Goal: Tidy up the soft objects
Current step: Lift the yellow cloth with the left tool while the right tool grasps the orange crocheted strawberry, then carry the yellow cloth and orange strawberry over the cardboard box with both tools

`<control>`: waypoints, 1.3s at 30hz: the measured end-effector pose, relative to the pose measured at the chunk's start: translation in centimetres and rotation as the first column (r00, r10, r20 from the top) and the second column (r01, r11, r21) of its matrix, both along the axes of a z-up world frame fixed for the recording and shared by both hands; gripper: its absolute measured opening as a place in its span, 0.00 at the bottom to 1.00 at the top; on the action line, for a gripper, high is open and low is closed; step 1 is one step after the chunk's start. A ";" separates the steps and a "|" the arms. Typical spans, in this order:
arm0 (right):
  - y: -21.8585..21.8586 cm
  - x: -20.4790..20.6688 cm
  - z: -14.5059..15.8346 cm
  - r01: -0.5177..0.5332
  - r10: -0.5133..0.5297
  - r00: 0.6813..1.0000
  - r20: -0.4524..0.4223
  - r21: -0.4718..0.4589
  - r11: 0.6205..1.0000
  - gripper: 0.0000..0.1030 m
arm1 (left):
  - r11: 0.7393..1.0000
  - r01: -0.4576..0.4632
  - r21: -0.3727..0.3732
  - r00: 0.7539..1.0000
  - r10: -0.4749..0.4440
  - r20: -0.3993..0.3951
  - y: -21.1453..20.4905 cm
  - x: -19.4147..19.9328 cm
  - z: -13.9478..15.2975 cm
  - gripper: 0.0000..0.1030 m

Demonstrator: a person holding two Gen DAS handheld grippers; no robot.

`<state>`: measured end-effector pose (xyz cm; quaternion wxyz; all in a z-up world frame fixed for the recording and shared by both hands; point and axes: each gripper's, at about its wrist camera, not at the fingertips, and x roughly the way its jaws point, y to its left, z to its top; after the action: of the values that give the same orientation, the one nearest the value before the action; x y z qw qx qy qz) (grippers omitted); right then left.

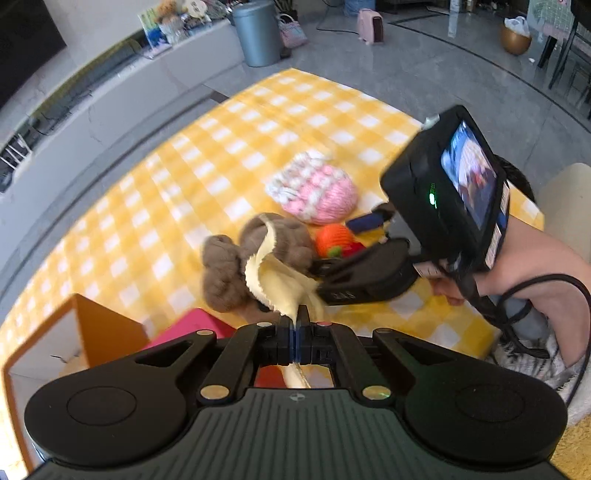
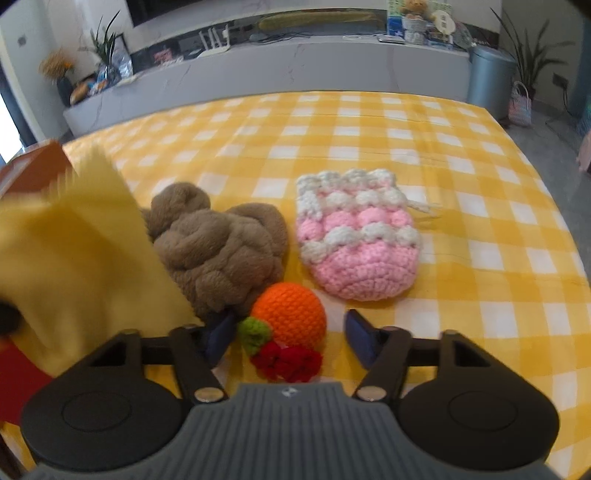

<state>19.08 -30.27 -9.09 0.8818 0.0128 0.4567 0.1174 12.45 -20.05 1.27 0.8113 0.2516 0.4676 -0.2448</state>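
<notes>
My left gripper (image 1: 297, 323) is shut on a pale yellow cloth (image 1: 275, 280), which hangs lifted above the table and fills the left of the right wrist view (image 2: 74, 251). Under it lies a brown plush toy (image 2: 221, 251). My right gripper (image 2: 291, 338) stands open around an orange crochet fruit (image 2: 291, 314) with green and red trim; a gap shows beside each pad. A pink and white crochet pouch (image 2: 358, 240) lies to the right of the plush. In the left wrist view the right gripper (image 1: 343, 247) reaches in from the right at the fruit (image 1: 334, 238).
The table has a yellow checked cover (image 2: 369, 122). An open orange box (image 1: 99, 325) and a red box (image 1: 192, 325) stand at the near left. A person's arm (image 1: 535, 280) is at the right. A grey bin (image 1: 256, 33) stands on the floor beyond.
</notes>
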 end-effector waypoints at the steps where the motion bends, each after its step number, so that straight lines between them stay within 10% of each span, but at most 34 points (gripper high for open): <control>1: 0.4 -0.1 0.0 -0.014 0.014 1.000 0.009 -0.023 1.000 0.51 | 1.000 -0.005 0.018 1.000 0.004 0.015 -0.2 0.0 -0.2 0.01; 17: -1.2 -1.9 1.7 0.058 -0.057 0.998 0.036 -0.016 0.998 0.46 | 1.000 0.004 -0.029 0.990 0.000 0.138 -0.1 -0.9 1.2 0.01; 39: 2.4 -7.7 12.1 0.171 -0.209 0.911 0.354 0.137 0.976 0.46 | 0.930 -0.115 -0.349 0.930 0.225 0.292 10.4 -2.1 9.2 0.01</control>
<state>11.42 -27.89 2.97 0.9568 0.0807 0.2740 0.0548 10.40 -9.63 10.43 0.9261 0.1089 0.3000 -0.2013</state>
